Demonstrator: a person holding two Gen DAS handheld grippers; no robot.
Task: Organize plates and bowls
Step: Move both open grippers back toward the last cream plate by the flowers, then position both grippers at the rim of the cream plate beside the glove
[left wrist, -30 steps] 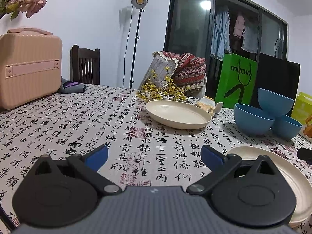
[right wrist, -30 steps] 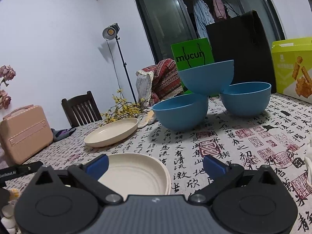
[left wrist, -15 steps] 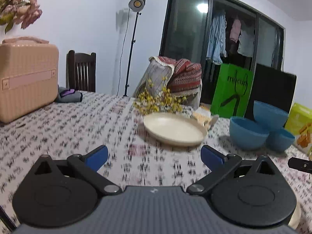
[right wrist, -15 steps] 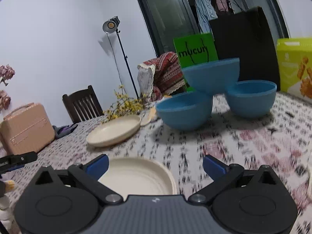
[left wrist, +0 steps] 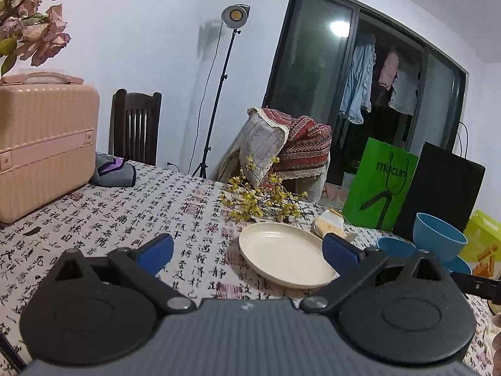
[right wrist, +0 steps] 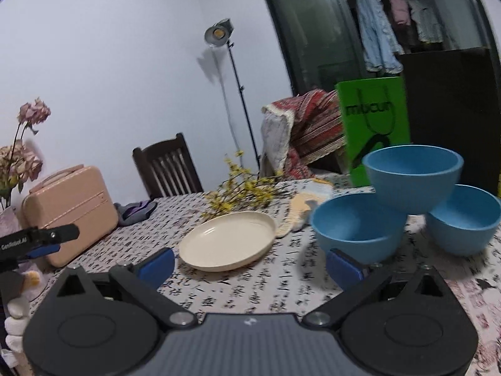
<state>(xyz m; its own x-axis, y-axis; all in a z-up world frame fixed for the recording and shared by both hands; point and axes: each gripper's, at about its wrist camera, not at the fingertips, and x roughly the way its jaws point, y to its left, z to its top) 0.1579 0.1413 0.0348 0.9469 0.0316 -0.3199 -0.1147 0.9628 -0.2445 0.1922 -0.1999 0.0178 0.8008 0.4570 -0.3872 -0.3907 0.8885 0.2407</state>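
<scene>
A cream plate point(left wrist: 286, 258) lies on the calligraphy-print tablecloth, just beyond my left gripper point(left wrist: 247, 250), which is open and empty. The same plate point(right wrist: 228, 239) shows in the right wrist view, ahead of my right gripper point(right wrist: 250, 263), also open and empty. Three blue bowls stand at the right: one point(right wrist: 413, 177) rests on top of two others point(right wrist: 357, 225) point(right wrist: 466, 219). In the left wrist view the top bowl point(left wrist: 438, 238) shows at the far right. The second cream plate near me is out of view.
A pink case point(left wrist: 43, 147) stands at the table's left. A grey-purple cloth point(left wrist: 114, 174), yellow flower sprigs point(left wrist: 266, 203), a knitted cloth point(left wrist: 328, 221), a green bag point(left wrist: 380, 185), a black bag point(left wrist: 438, 185) and a yellow-green box point(left wrist: 483, 235) line the back. A dark chair point(left wrist: 134, 125) stands behind.
Both grippers have risen and tilted, so the near cream plate has dropped out of both views. Both stay open. The plates and bowls have not moved.
</scene>
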